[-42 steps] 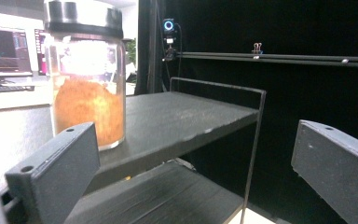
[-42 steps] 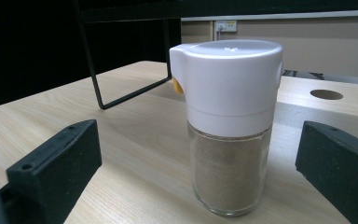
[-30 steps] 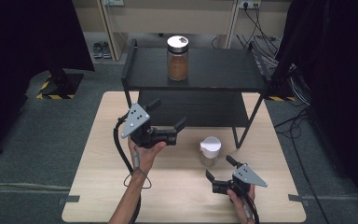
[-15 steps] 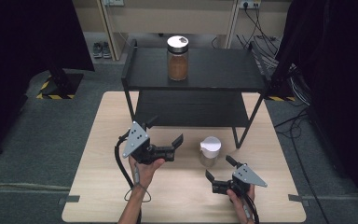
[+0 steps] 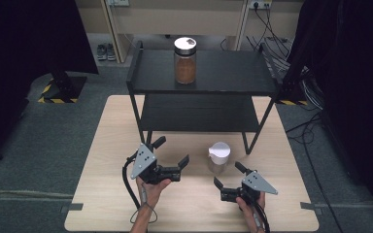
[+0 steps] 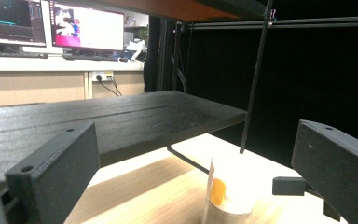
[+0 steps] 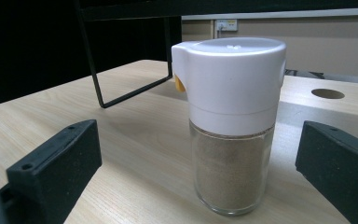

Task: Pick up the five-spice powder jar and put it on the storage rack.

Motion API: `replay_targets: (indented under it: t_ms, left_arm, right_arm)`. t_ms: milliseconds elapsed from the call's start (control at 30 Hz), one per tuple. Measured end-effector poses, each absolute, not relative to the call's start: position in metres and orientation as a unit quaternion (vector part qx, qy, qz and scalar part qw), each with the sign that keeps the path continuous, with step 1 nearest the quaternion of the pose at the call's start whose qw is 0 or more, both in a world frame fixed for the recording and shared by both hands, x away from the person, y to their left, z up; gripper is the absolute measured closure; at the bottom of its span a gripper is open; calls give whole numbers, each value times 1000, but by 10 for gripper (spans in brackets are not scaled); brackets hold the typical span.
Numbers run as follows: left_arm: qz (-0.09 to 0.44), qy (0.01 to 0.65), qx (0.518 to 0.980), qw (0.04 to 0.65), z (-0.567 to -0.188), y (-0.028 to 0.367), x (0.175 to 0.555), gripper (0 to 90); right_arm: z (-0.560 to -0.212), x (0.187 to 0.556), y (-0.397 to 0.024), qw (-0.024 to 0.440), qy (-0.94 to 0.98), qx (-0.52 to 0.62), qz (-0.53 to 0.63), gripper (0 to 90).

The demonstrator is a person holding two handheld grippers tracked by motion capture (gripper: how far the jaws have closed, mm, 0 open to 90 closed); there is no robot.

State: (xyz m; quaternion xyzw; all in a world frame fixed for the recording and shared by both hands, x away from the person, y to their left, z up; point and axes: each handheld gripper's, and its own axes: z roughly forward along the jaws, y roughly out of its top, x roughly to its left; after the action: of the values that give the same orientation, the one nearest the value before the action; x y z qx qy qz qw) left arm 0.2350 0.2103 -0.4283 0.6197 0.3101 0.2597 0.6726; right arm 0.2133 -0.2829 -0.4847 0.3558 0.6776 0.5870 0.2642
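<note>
On the wooden table (image 5: 107,145), a white-capped shaker (image 5: 218,158) is standing upright near the black shelf (image 5: 209,73); left tongs (image 5: 172,158) and right tongs (image 5: 229,175) are both gaping apart, flanking it, touching nothing.

Left claw (image 5: 172,155) and right claw (image 5: 229,175), jaws spread.

I see even overhead light on the table (image 5: 107,145), dark toward 3 and 9 o'clock. The shaker (image 7: 230,126) looks sharp up close; the monitors (image 6: 51,23) behind are slightly soft.
</note>
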Motion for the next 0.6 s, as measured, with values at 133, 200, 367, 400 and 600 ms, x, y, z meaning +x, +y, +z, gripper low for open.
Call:
replay_targets:
  t_ms: [133,200,367,400,600]
  left_arm:
    - [267,305,620,671,-436,212,231,3]
    - [267,308,619,671,-441,212,229,3]
    - [259,320,619,668,-456,214,223,3]
    - [261,321,620,667,-459,214,222,3]
    - [261,318,621,667,-478,215,214,3]
  right_arm:
    - [-485,213,-283,264,677,356,587,5]
    - [-485,214,-283,264,677,356,587,5]
    - [-485,213,-283,264,677,356,587,5]
    - [-485,213,-283,264,677,356,587,5]
    - [-485,214,-283,264,678,356,587,5]
